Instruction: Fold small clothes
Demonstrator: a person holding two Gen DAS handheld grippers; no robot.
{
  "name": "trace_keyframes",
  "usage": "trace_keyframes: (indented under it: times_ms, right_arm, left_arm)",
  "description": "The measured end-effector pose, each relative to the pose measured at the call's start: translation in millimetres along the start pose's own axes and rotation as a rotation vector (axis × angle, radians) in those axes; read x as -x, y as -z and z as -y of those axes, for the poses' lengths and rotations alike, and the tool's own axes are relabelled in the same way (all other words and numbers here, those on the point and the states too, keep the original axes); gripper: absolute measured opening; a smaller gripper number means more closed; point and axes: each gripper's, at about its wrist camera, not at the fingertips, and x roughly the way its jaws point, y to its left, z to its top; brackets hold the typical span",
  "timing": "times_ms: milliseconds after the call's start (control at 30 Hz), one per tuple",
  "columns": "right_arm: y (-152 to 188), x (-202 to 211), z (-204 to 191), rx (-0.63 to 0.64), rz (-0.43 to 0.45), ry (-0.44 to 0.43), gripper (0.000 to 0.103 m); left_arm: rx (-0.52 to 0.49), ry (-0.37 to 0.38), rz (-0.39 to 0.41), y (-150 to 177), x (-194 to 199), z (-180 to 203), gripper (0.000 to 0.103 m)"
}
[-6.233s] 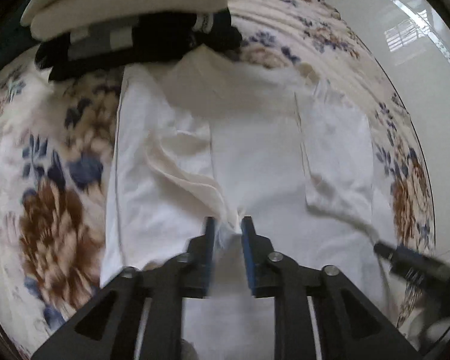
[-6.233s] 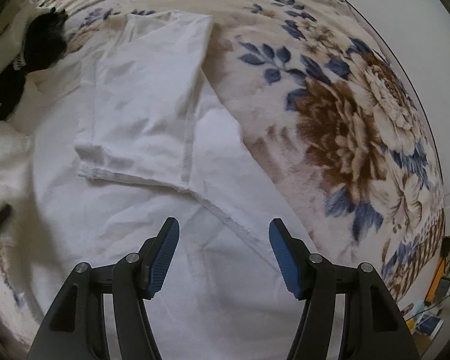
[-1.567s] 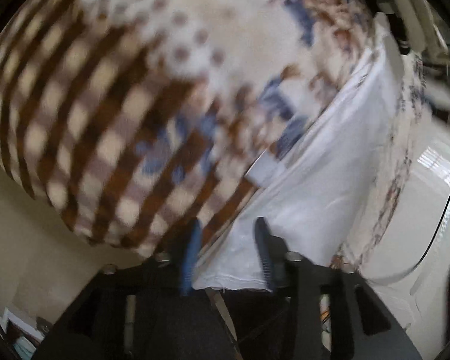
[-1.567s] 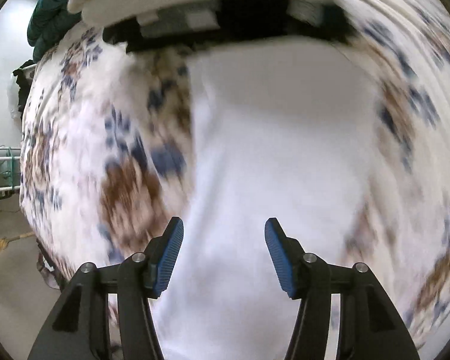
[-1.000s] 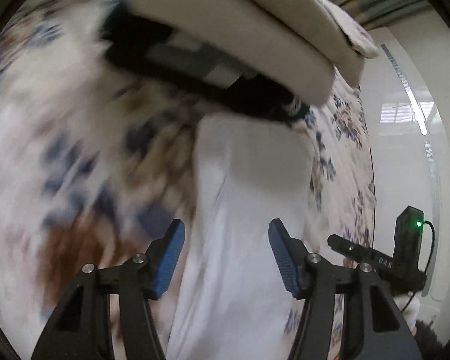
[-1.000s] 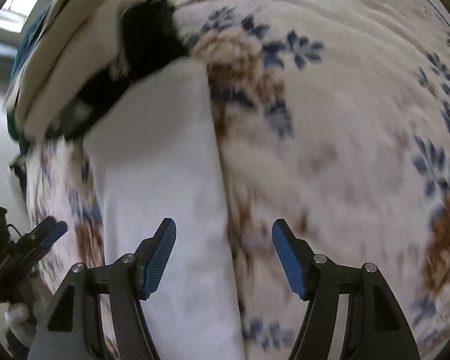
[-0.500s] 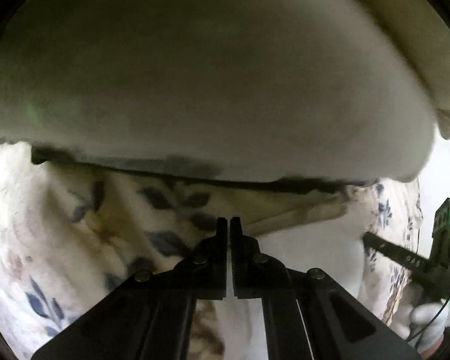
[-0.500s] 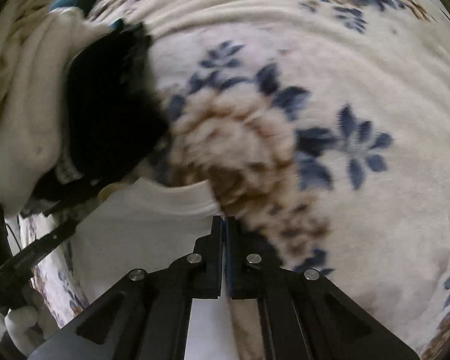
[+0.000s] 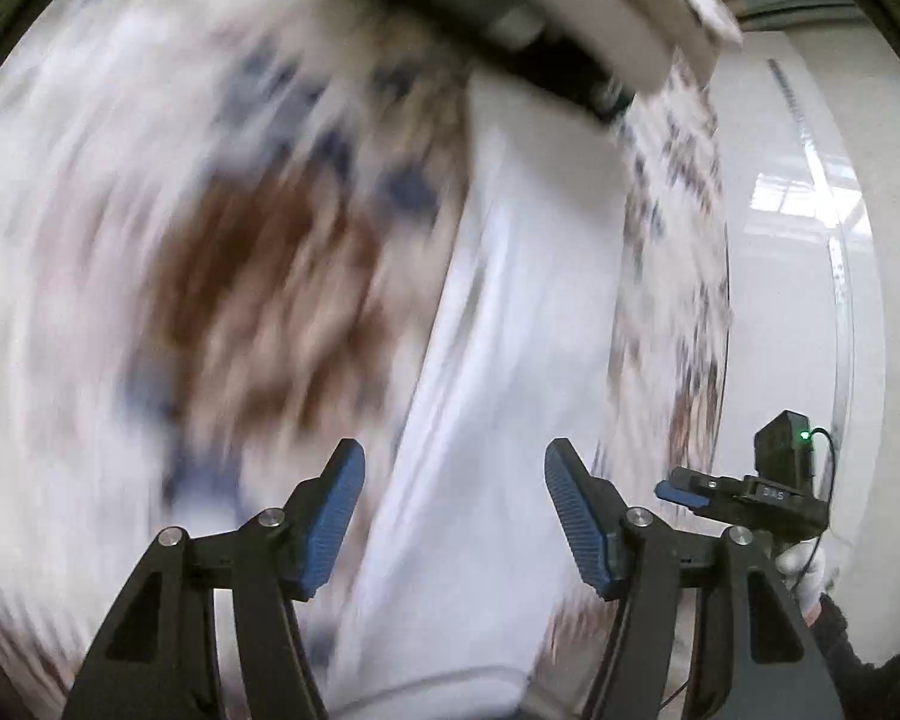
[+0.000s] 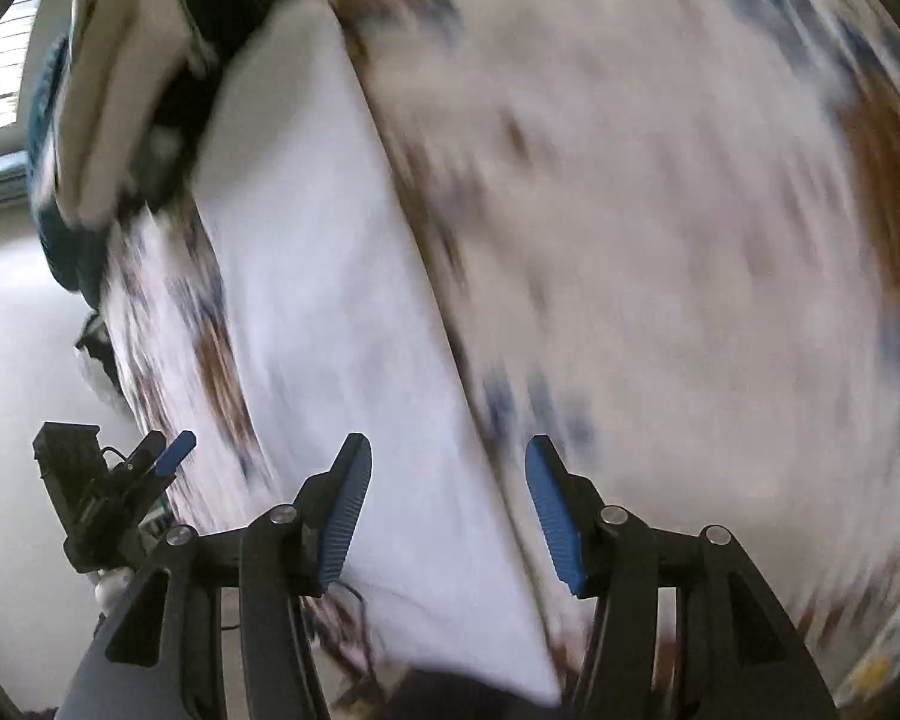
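A white garment [image 9: 510, 360] lies folded into a long narrow strip on the floral blanket [image 9: 240, 300]; it also shows in the right wrist view [image 10: 342, 330]. My left gripper [image 9: 453, 516] is open and empty above the strip's near end. My right gripper [image 10: 447, 516] is open and empty over the strip's right edge. Each gripper shows in the other's view: the right one [image 9: 750, 492] and the left one [image 10: 120, 480]. Both views are motion-blurred.
A stack of folded clothes, cream on top of black and grey [image 9: 540, 18], sits at the strip's far end, also in the right wrist view [image 10: 150, 60]. A white floor [image 9: 810, 300] lies beyond the blanket's edge.
Half a second ago both grippers were shut at the garment's far end near the stack. Now both are open and pulled back toward the near end, moving fast.
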Motion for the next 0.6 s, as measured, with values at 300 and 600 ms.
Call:
trace_keyframes:
  times_ms: [300,600]
  right_arm:
    - [154,-88,37,-0.131,-0.123,0.08,0.056]
    - [198,-124,41,-0.112,-0.072,0.169,0.002]
  left_arm:
    - [-0.029,-0.092,-0.256,155,-45,-42,0.058]
    - [-0.068,-0.07,-0.173,190,-59,-21,0.0]
